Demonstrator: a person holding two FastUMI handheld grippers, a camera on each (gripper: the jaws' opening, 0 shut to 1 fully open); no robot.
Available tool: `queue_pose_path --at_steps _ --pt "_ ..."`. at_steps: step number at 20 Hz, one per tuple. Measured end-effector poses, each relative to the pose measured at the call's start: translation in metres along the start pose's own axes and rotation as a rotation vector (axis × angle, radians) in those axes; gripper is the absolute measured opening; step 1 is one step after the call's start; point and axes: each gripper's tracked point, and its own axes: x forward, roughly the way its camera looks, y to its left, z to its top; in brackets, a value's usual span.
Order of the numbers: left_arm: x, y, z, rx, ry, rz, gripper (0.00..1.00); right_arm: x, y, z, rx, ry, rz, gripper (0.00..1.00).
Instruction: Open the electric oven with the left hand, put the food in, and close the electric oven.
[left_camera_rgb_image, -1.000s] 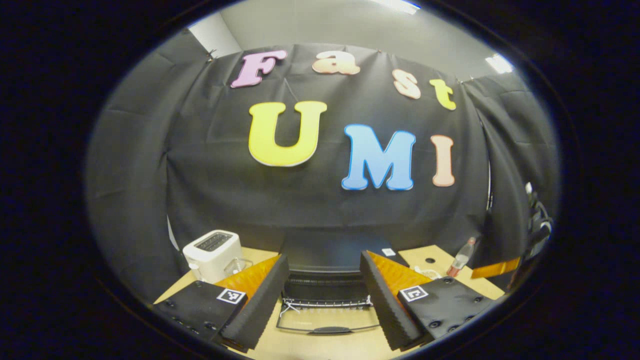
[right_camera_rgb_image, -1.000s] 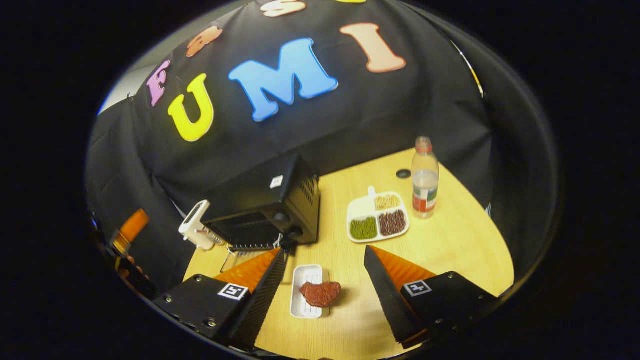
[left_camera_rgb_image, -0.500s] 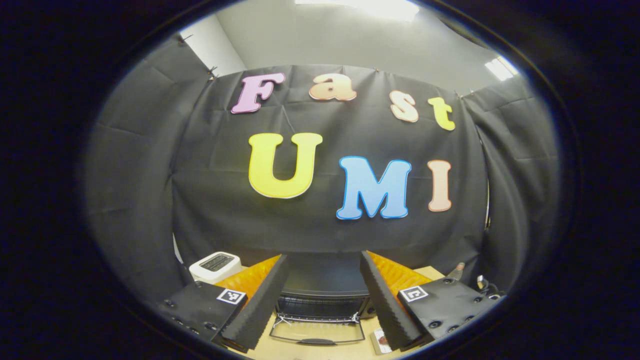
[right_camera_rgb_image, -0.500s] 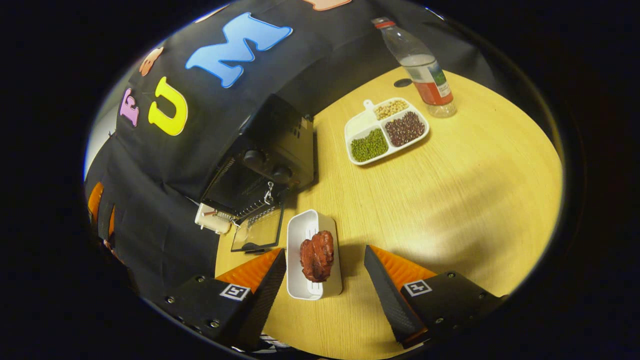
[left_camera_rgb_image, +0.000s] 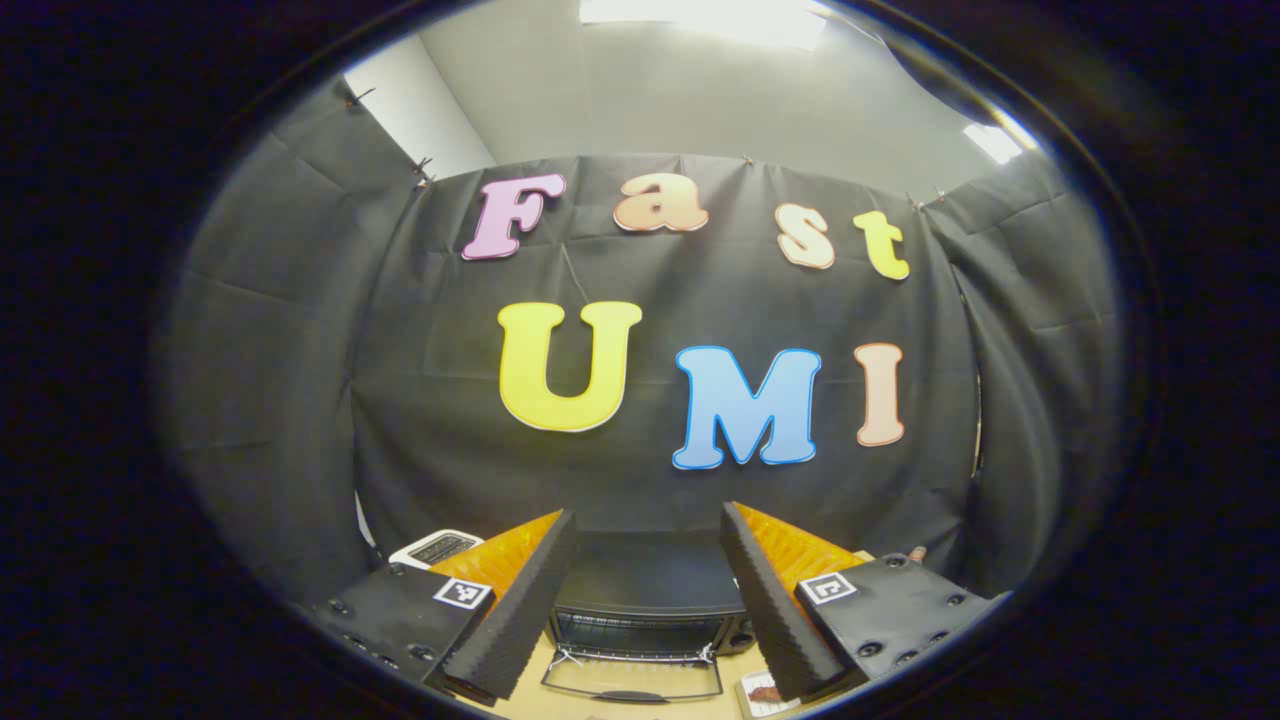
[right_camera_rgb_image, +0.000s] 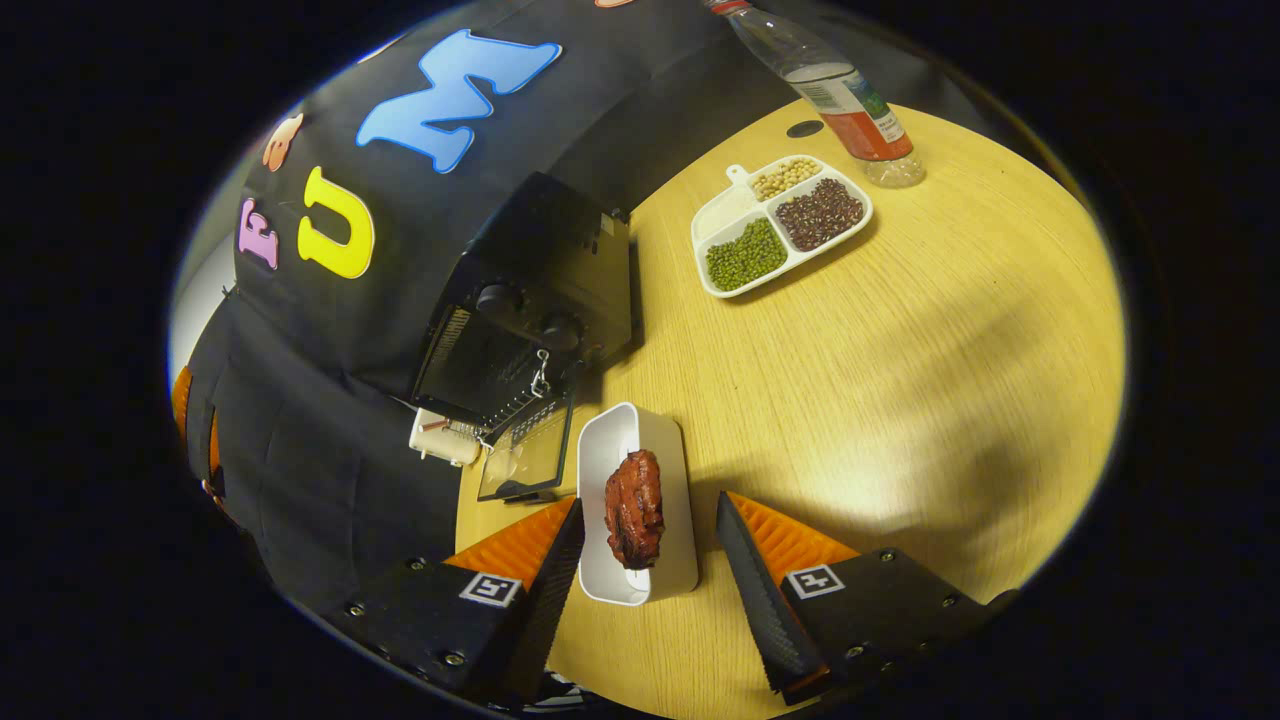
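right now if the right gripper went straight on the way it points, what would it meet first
Most likely the piece of meat on the white tray, which lies between the open right gripper's fingers and just ahead. Depth is unclear; it could meet the tray's near rim first.

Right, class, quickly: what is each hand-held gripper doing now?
Left hand-held gripper: open, holding nothing.
Right hand-held gripper: open, straddling the white tray.

Both grippers looked like the same build: the left gripper (left_camera_rgb_image: 648, 600) and the right gripper (right_camera_rgb_image: 640, 590) each had two wedge-shaped fingers with ribbed inner faces. Behind each finger sat a chunky black block dotted with small round screws. Every block carried a little square black-and-white marker tag just outboard of the jaws.
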Motion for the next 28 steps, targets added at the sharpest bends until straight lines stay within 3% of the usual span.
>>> queue_pose_path --at_steps 1,3,4,6,7,8,12,13,14,15,18,21,22,26,28 --pt "-0.003 -0.001 -0.001 0.004 0.004 0.004 0.93 -0.002 -0.002 0.003 -0.008 -0.001 -0.002 0.81" --pt "-0.005 0.001 -0.002 0.009 0.011 0.018 0.93 0.005 -0.004 0.001 0.018 -0.006 0.002 0.37" --pt "-0.006 0.001 -0.002 0.009 0.014 0.025 0.99 0.003 -0.001 0.0 0.05 0.003 0.024 0.44" --pt "-0.007 0.002 -0.007 0.005 0.025 0.043 0.99 0.002 0.003 -0.003 0.082 0.034 0.067 0.44" --pt "-0.009 0.002 -0.01 0.004 0.032 0.053 0.99 0.002 -0.002 0.016 0.1 0.022 0.072 0.44" --pt "-0.01 0.003 -0.011 0.003 0.037 0.063 0.99 0.015 0.002 -0.005 0.114 0.035 0.068 0.18" --pt "-0.016 -0.002 -0.009 0.0 0.029 0.075 0.96 0.006 0.008 -0.005 0.181 0.076 0.119 0.17" --pt "-0.016 -0.004 -0.01 0.0 0.03 0.072 0.99 0.001 0.012 0.0 0.177 0.073 0.132 0.17" --pt "-0.016 -0.006 -0.011 0.001 0.033 0.064 0.98 -0.005 0.007 0.009 0.165 0.045 0.101 0.15" --pt "-0.014 -0.011 -0.01 0.004 0.031 0.053 0.98 -0.002 0.004 0.013 0.154 0.038 0.076 0.05" --pt "-0.009 -0.016 -0.003 0.014 0.011 0.007 0.95 -0.004 0.017 0.013 0.166 0.032 0.088 0.04" --pt "-0.007 -0.012 0.0 0.014 0.005 -0.035 0.93 -0.016 0.039 0.022 0.15 -0.006 0.112 0.04" --pt "-0.006 -0.008 0.003 0.011 -0.007 -0.036 0.99 -0.02 0.051 0.023 0.15 -0.015 0.131 0.04" --pt "-0.004 0.001 0.005 -0.038 -0.013 -0.083 0.93 -0.03 0.097 0.037 0.154 -0.073 0.194 0.04" --pt "-0.002 0.012 0.005 -0.039 -0.014 -0.093 0.96 -0.032 0.122 0.045 0.159 -0.099 0.234 0.04"
